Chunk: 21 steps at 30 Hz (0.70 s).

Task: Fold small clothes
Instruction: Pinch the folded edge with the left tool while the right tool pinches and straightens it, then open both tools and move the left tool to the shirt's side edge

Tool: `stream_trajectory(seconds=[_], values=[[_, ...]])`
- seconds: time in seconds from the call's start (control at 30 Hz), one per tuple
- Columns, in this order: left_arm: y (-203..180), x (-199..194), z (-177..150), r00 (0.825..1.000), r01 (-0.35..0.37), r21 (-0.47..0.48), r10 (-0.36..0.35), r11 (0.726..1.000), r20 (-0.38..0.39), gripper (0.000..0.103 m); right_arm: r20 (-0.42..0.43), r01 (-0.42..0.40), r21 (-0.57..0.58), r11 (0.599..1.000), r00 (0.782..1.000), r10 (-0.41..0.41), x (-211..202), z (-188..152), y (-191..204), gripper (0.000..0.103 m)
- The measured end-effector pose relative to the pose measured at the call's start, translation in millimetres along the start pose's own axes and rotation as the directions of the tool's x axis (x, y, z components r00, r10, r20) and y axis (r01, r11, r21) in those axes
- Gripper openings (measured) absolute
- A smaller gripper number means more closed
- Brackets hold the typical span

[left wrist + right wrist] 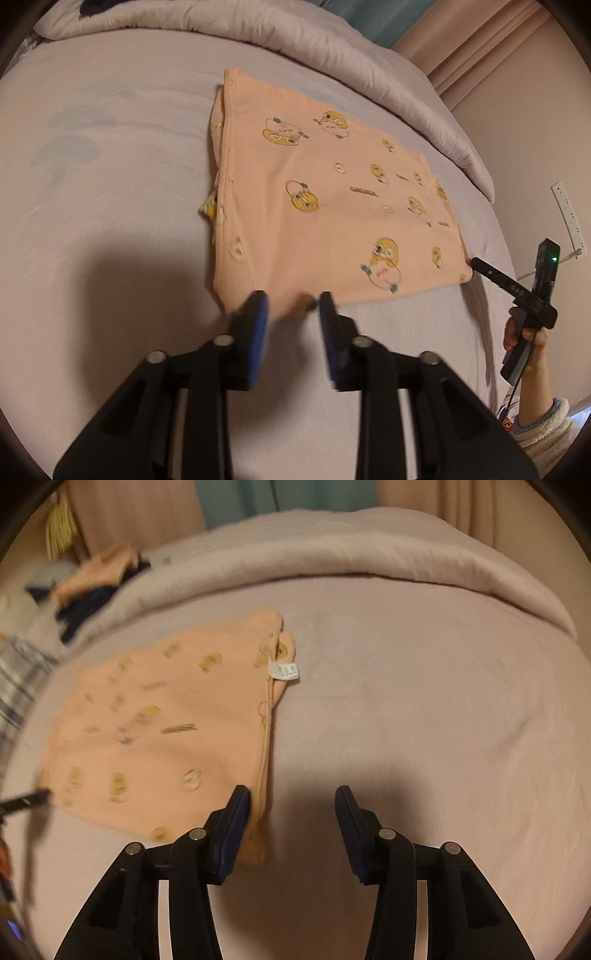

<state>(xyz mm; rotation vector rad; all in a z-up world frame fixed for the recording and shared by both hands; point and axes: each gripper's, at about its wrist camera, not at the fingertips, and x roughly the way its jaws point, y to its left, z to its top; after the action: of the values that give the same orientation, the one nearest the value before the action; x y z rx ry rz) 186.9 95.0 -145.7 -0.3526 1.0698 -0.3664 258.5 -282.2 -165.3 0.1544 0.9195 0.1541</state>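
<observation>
A small peach garment [332, 206] with yellow cartoon prints lies folded flat on the pale bed sheet [110, 184]. My left gripper [293, 301] is open, its blue pads just at the garment's near edge, holding nothing. The right gripper [476, 263] shows in the left wrist view at the garment's right corner. In the right wrist view the garment [162, 731] lies to the left, with a white care label [284, 672] on its right edge. My right gripper [291, 797] is open and empty, its left finger beside the garment's near corner.
A rolled duvet [332, 48] runs along the far side of the bed. A pile of other clothes [92, 583] lies at the far left in the right wrist view. A wall socket strip [569, 218] is at the right. Curtains [236, 498] hang behind the bed.
</observation>
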Motion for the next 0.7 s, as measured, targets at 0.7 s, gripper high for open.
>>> stream_trajectory(seconds=[0.7], values=[[13,-10,-38,0.986,0.168,-0.252,-0.16,0.953,0.053,0.064,-0.011,-0.281,0.097,0.955,0.959,0.283,-21,-56,40,0.051]])
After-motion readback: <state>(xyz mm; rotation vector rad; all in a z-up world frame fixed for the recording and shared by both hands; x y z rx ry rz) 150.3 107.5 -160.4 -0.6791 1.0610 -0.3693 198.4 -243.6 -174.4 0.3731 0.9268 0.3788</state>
